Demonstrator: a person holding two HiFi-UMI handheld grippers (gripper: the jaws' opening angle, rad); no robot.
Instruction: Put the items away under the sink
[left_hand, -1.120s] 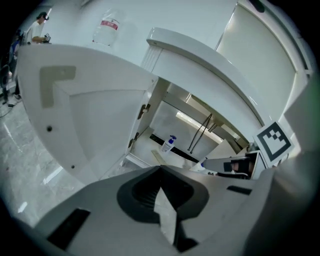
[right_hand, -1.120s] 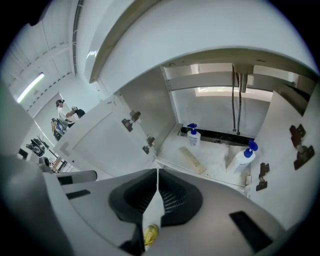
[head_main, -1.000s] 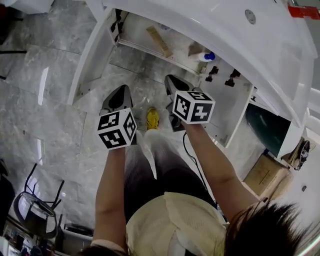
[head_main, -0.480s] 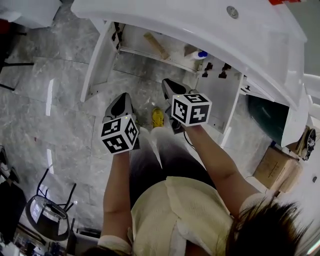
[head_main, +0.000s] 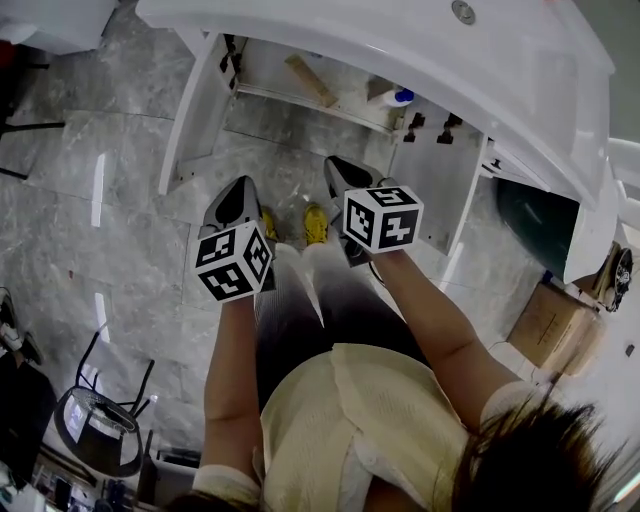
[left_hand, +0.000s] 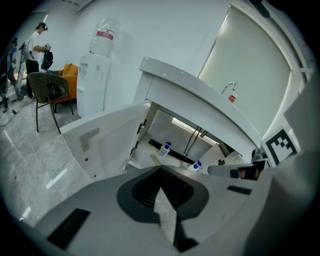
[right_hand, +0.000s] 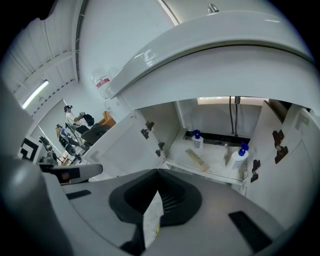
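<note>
Items (head_main: 310, 80): three show, all already inside the cabinet (right_hand: 217, 159) under the sink (right_hand: 225, 55).
Far bottle (right_hand: 197, 140): upright at the back of the cabinet base, blue pump on top.
Right bottle (right_hand: 239, 156): upright nearer the front, on the right side, also blue-topped, well apart from the far one.
Strip (right_hand: 198, 160): a flat tan piece lying at a slant on the base, between the two bottles and touching neither.
Doors (right_hand: 125, 145): both swung wide open, left and right of the opening.
Left gripper (left_hand: 160, 169): jaws clenched tip to tip with nothing between them, held in front of the opening and clear of it.
Right gripper (right_hand: 156, 171): jaws likewise closed and empty, pointing at the cabinet from outside.
Done: by the look of it, the putting away is finished. Neither gripper carries anything, and no other item shows outside the cabinet in these views.
Left: probably only shutting the doors, if the task counts that. Whether more items wait out of view cannot be told.
</note>
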